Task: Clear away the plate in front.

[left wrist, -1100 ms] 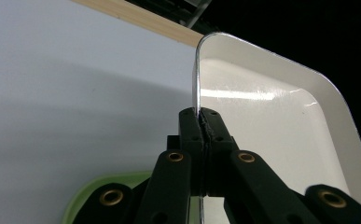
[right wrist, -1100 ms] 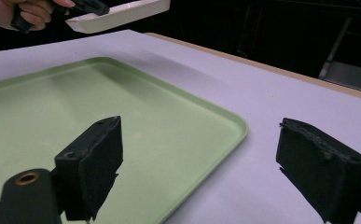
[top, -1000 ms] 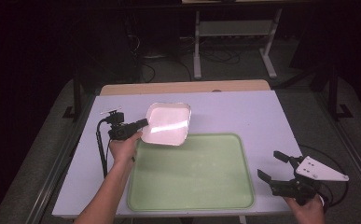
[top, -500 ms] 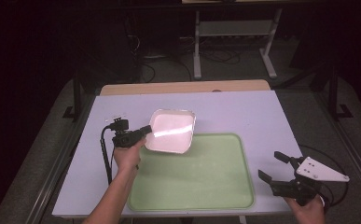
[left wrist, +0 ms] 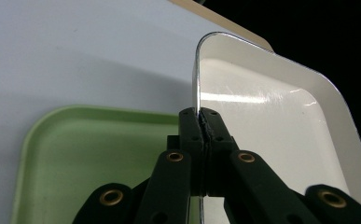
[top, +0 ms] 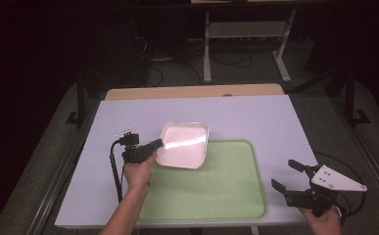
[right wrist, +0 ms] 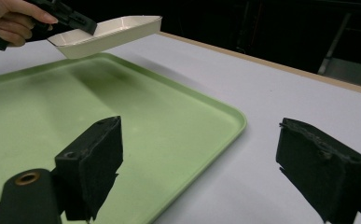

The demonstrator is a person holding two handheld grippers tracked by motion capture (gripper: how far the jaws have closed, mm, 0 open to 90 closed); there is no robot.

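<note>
Pale green, cream and lavender-white, with black hardware

The serving tray is plain pale green; the shallow dish is cream-white (one bright glare streak inside), with a thin dark rim line. The table top is a pale lavender-white, edged in tan wood along the far side. Both grippers, left and right, are black; the right's plate is grey.

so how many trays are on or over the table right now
2. A green tray lies flat on the table. A white tray is held in the air over its far left corner, its rim clamped in the left gripper.
</note>
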